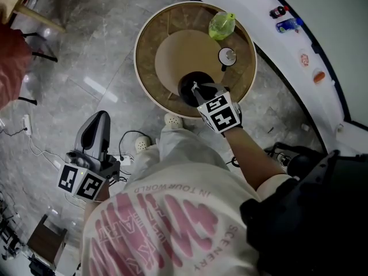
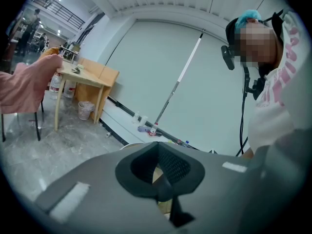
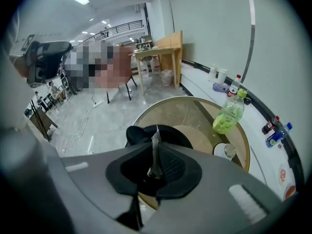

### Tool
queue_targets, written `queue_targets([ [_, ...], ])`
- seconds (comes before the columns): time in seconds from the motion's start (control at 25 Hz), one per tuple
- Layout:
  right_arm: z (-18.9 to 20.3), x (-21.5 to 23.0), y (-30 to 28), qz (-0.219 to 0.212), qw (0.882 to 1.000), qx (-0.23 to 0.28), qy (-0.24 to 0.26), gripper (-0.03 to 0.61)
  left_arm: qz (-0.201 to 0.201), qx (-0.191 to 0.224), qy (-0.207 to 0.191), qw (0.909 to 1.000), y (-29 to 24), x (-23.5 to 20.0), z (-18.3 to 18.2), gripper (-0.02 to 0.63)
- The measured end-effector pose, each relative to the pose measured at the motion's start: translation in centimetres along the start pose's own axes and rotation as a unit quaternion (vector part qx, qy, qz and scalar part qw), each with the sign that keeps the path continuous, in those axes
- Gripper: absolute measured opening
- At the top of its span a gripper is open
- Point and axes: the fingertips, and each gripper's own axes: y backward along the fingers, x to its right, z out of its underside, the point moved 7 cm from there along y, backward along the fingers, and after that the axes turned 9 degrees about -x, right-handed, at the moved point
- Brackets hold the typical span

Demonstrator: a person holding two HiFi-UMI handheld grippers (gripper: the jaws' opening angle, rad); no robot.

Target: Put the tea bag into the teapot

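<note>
Right gripper [image 3: 157,152] pinches a thin, crinkled paper tea bag [image 3: 156,136] above the round black teapot [image 1: 188,88] on the round tan table [image 1: 150,68]. Left gripper [image 2: 158,147], near left, has its jaws pressed together on nothing.

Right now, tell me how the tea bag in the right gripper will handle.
The tea bag looks thin and flat, pinched edge-on between the jaws: probably very light. Its tip stands upright above them, so likely somewhat stiff, yet creased, so easily crumpled.
</note>
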Motion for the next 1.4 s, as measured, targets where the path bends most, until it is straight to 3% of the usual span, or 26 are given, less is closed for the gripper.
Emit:
queue_targets([
  [0.68, -1.4, -0.3, -1.5, -0.016, 0.994, -0.105, 0.027, 0.046, -0.019, 0.015, 0.018, 0.9995, 1.2, -0.6, 0.5, 0.018],
  [1.12, -1.6, -0.2, -1.8, -0.012, 0.993, -0.110, 0.046, 0.037, -0.018, 0.022, 0.029, 0.9992, 1.0, -1.1, 0.6, 0.017],
  [1.4, -1.6, -0.3, -1.5, -0.008, 0.994, -0.109, 0.023, 0.054, -0.015, 0.028, 0.024, 0.9992, 1.3, -1.4, 0.0, 0.018],
])
